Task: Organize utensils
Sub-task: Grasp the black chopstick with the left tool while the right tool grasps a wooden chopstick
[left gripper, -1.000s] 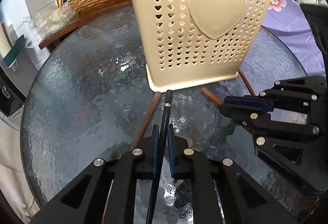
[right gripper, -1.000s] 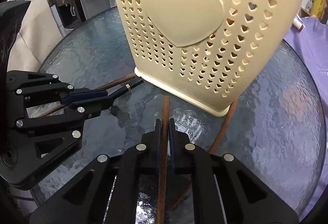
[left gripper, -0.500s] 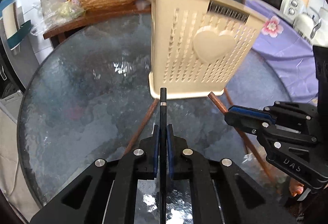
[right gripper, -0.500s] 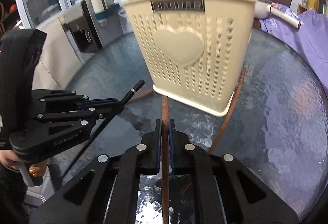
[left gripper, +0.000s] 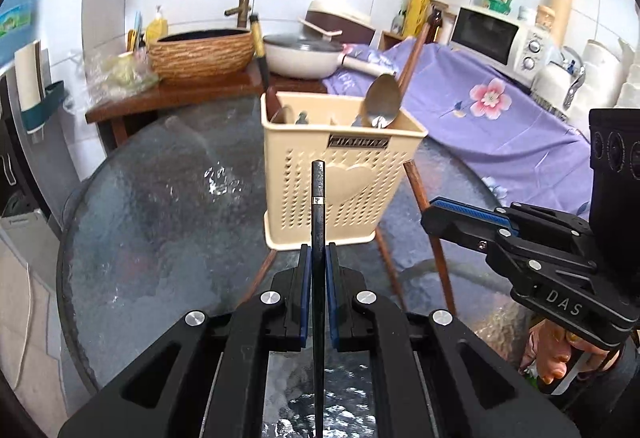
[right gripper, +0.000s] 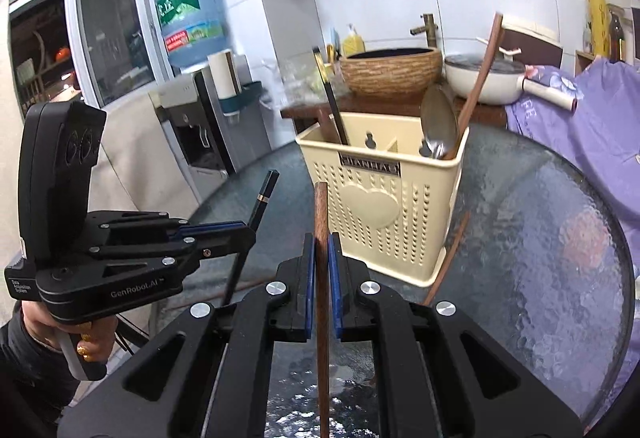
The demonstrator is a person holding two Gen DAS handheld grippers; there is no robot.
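A cream perforated utensil holder stands on the round glass table. It holds a metal spoon, a brown chopstick and a black chopstick. My left gripper is shut on a black chopstick, lifted off the table in front of the holder. To its right, my right gripper is shut on a brown wooden chopstick, also in the air. Both sticks point up toward the holder's front.
Two more brown chopsticks lie on the glass by the holder's base. Behind the table are a woven basin, a white pan, a microwave on purple cloth, and a water dispenser at left.
Both grippers have risen off the table with their chopsticks and tipped upward. The holder now looks farther off and its open top has come into view.
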